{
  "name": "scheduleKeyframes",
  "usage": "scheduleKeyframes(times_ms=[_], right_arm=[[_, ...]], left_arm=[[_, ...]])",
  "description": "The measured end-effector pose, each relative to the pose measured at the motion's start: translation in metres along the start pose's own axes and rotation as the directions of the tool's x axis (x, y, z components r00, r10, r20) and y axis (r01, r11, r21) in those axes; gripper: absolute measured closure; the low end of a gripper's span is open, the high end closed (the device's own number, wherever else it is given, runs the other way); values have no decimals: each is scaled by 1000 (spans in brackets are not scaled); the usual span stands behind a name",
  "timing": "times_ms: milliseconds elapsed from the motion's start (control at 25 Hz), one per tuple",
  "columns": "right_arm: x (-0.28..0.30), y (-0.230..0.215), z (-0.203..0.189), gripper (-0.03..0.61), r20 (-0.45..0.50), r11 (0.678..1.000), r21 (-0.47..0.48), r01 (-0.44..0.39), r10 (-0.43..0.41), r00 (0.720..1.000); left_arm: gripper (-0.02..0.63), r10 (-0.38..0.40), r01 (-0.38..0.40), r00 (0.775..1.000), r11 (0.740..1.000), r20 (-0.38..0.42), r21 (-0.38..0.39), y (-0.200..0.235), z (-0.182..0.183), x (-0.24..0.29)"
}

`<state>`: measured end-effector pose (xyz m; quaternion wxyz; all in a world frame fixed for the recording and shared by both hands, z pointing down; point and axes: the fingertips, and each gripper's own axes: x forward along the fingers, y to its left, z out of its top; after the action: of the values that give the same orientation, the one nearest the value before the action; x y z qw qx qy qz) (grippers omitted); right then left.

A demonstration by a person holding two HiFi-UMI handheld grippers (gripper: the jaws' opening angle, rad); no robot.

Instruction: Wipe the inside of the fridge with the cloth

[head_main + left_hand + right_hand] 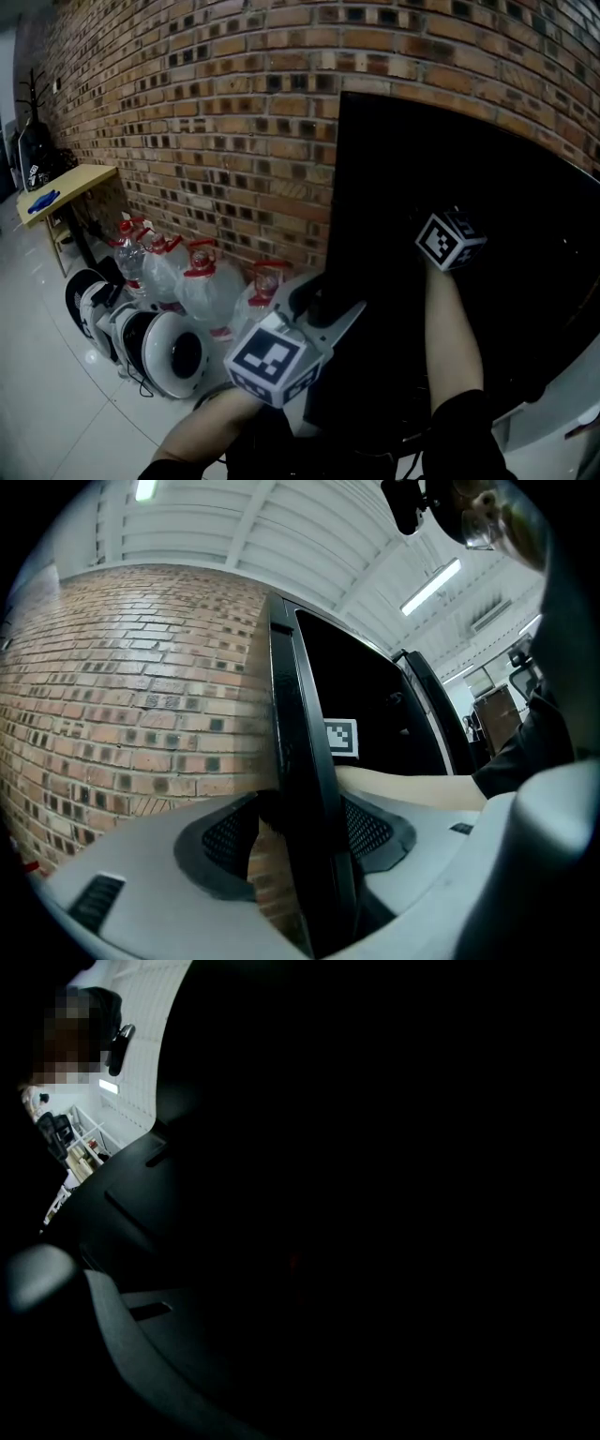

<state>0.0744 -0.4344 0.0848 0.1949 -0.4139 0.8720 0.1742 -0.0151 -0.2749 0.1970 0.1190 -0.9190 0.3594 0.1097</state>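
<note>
Industrial-type utility or workshop space. Evidence: bare brick wall (pixel 234 112); glossy tiled floor (pixel 37 375); ribbed panel ceiling (pixel 281 527) with tube lights (pixel 431 585); bulk water jugs (pixel 202 286) and helmets (pixel 173 352) on floor along wall; black fridge (pixel 469 169) against same wall; wooden worktop (pixel 80 183) far left.

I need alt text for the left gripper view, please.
The left gripper clamps its jaws on the edge of the black fridge door, with a brick wall to its left. Right of the door, a bare forearm reaches into the dark interior, a marker cube above it.
</note>
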Motion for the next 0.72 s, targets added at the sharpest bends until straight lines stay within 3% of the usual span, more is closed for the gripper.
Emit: scheduleKeyframes(times_ms=[440,720], right_arm=[[19,-37,-12,508,-13,996,19,91,-91,996],[26,-47,-19,508,-40,987,-30,159,-160,986]], left_arm=[[344,-12,12,1000,1000,2,-15,0,-1,0],[344,-18,18,1000,999,-8,-29,0,-2,-1]])
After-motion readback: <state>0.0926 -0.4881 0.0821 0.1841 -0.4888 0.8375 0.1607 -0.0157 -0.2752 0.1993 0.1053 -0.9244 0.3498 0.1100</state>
